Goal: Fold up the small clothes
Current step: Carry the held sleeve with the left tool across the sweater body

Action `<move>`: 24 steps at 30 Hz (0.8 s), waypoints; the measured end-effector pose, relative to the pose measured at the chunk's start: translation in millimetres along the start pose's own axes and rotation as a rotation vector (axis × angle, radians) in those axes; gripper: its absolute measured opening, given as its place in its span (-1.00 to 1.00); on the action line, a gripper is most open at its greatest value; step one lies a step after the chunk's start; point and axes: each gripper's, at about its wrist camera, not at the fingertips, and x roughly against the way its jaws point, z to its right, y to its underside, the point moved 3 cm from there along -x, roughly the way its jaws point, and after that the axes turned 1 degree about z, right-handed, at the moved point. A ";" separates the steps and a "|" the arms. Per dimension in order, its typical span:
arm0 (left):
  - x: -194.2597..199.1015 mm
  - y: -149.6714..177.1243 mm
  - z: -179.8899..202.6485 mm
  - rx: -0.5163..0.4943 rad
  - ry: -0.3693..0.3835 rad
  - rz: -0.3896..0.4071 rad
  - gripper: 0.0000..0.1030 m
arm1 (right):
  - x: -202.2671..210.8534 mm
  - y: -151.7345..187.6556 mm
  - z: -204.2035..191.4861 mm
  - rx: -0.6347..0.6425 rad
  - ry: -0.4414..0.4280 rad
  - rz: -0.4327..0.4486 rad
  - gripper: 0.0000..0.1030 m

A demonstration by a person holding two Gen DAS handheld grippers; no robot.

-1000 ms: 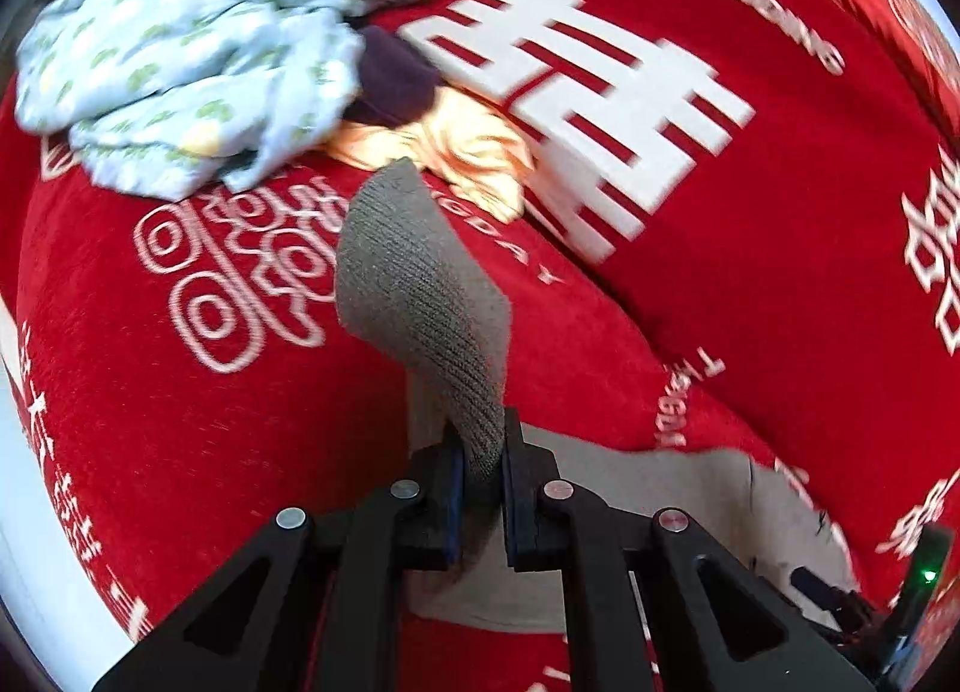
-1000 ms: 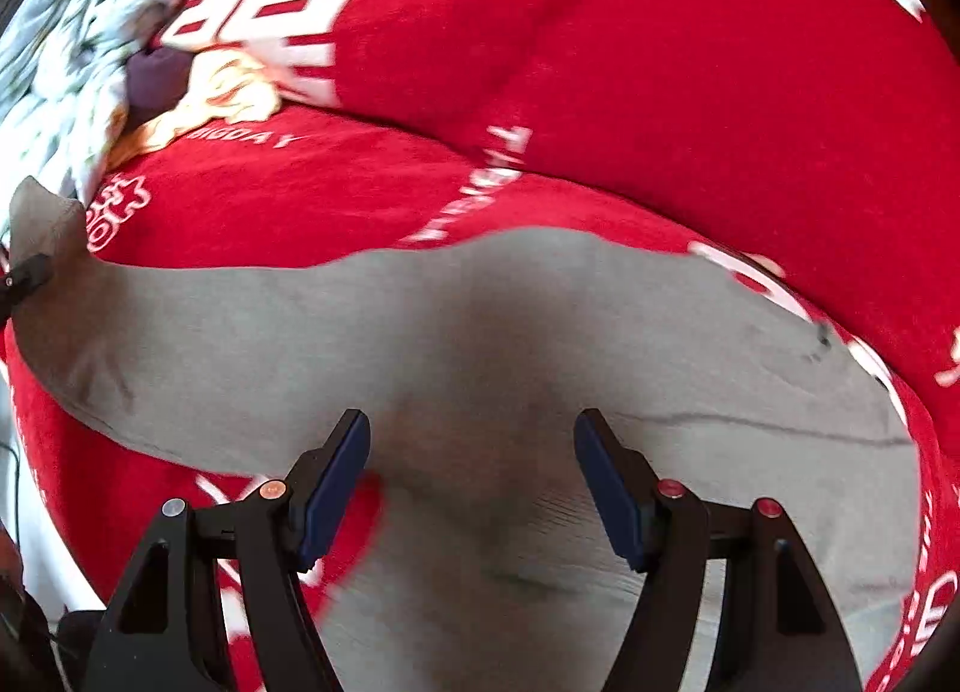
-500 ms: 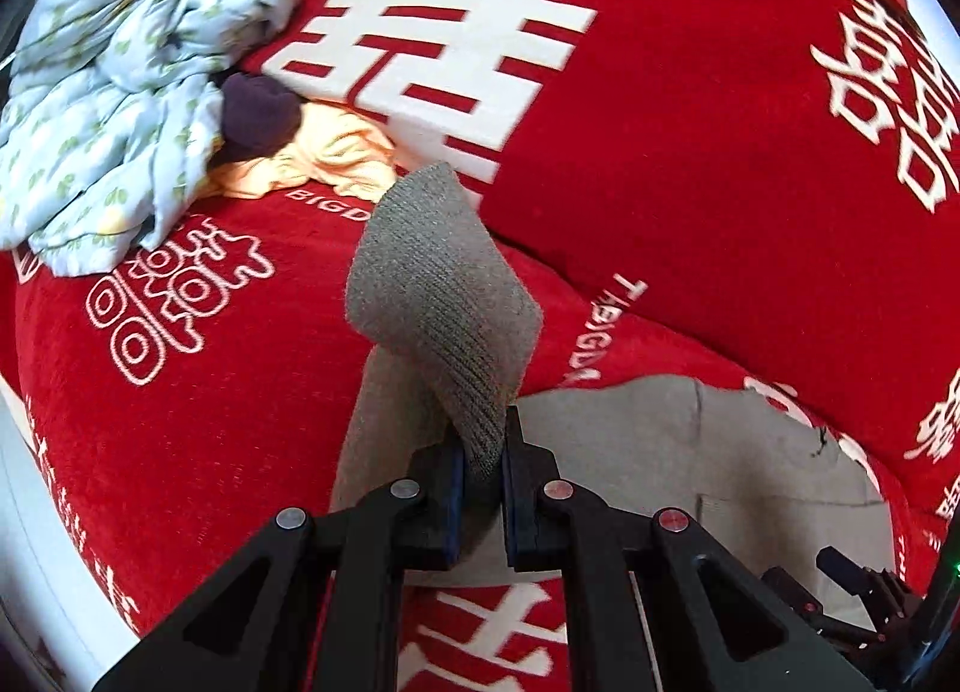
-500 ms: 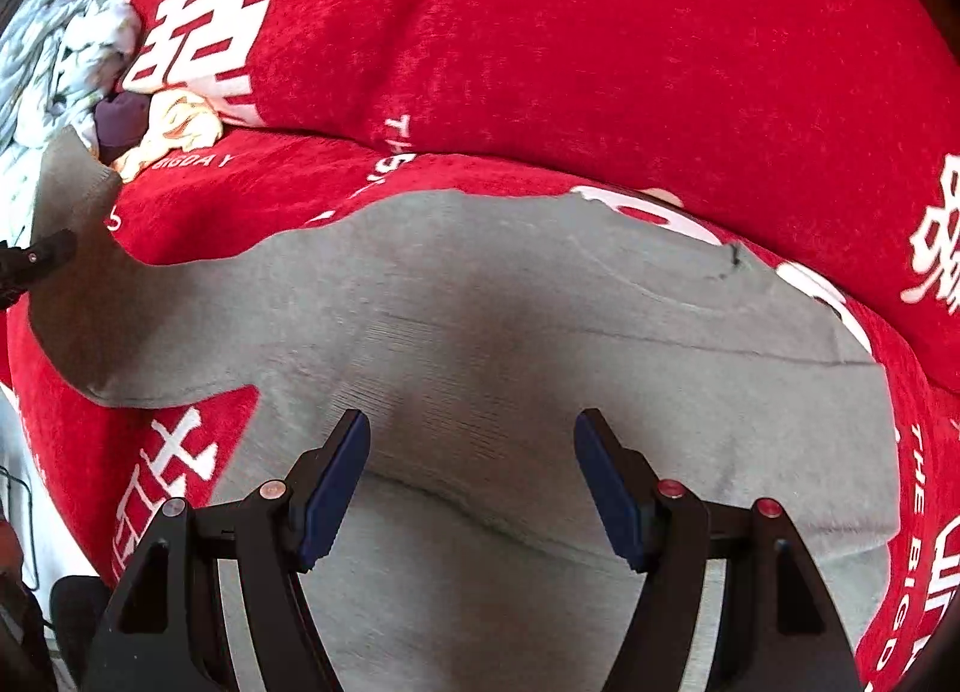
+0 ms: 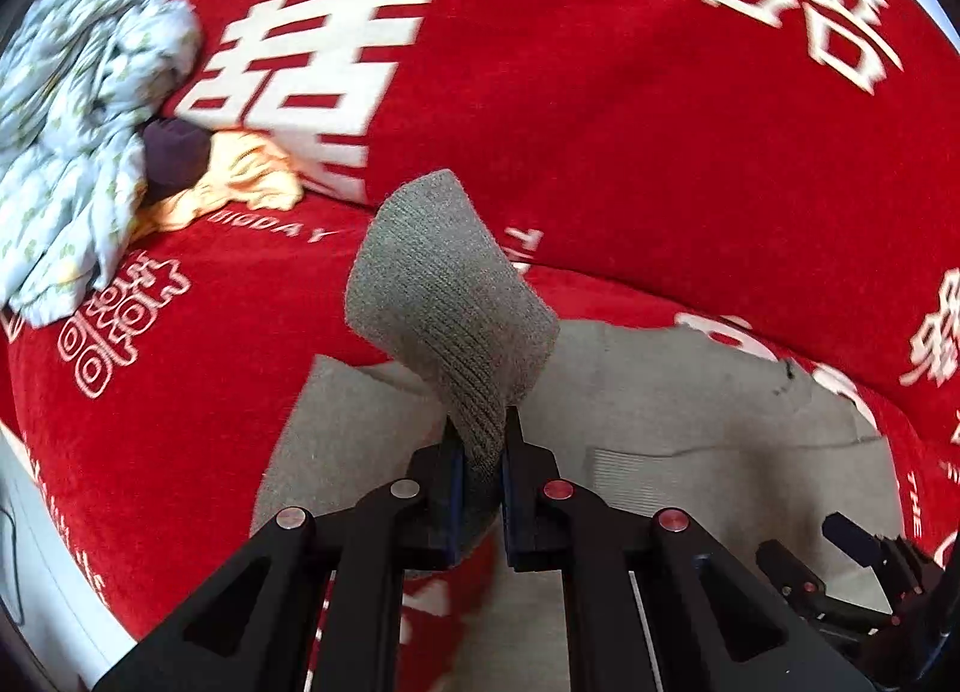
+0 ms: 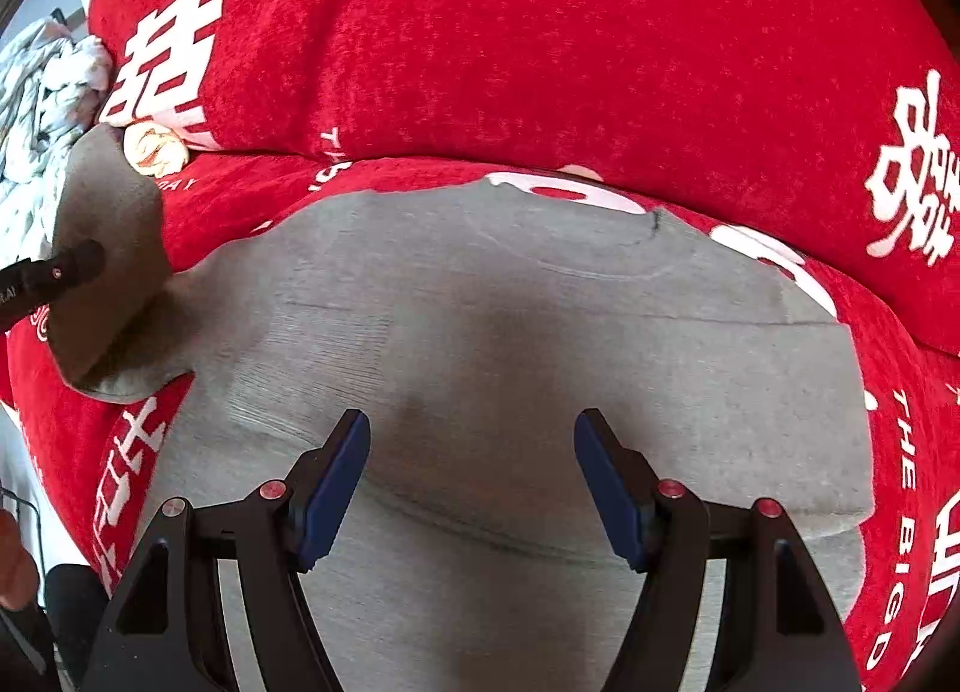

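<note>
A grey knitted sweater [image 6: 510, 332] lies spread flat on a red plush cover printed with white characters [image 6: 540, 32]. The left gripper [image 5: 479, 452] is clamped on the ribbed cuff of the sweater's grey sleeve [image 5: 444, 308], which rises from between its pads and curls over above the cloth (the sleeve end is lifted, the body is not). The right gripper [image 6: 471, 470] hovers over the sweater's lower body with its blue-padded fingers [image 6: 336, 476] wide apart, gripping nothing. Far to the left on the cover sits a heap of other clothes: a crumpled pale blue patterned garment [image 5: 78, 110], a small dark purple item [image 5: 174, 152] beside it, and a pale orange crumpled cloth [image 5: 246, 176] touching both. No containers appear in either view.
</note>
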 end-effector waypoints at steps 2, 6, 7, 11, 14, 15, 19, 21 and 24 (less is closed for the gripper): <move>0.4 2.0 19.5 -0.021 0.010 -0.002 -0.79 | 0.8 2.4 8.4 -0.002 0.006 0.001 0.43; -1.0 4.6 49.4 -0.054 0.019 -0.010 -0.79 | 3.0 7.4 28.1 -0.007 0.025 0.003 0.43; -1.3 5.5 56.7 -0.064 0.023 -0.013 -0.79 | 4.0 8.6 34.2 -0.014 0.024 0.006 0.43; 1.1 8.3 88.2 -0.109 0.032 -0.011 -0.79 | 7.1 12.6 54.9 -0.043 0.025 0.016 0.43; 3.8 9.8 110.3 -0.141 0.039 -0.006 -0.79 | 10.3 17.0 72.5 -0.067 0.027 0.024 0.43; 4.1 10.1 116.8 -0.148 0.043 -0.007 -0.79 | 11.2 18.5 76.5 -0.072 0.029 0.025 0.43; 5.3 12.4 141.2 -0.171 0.059 -0.012 -0.79 | 16.3 24.0 96.3 -0.094 0.040 0.034 0.43; 6.9 15.5 153.9 -0.190 0.064 -0.013 -0.79 | 19.0 26.8 107.7 -0.109 0.044 0.040 0.43; 10.6 20.0 171.5 -0.216 0.072 -0.013 -0.79 | 22.3 29.7 123.1 -0.131 0.048 0.048 0.43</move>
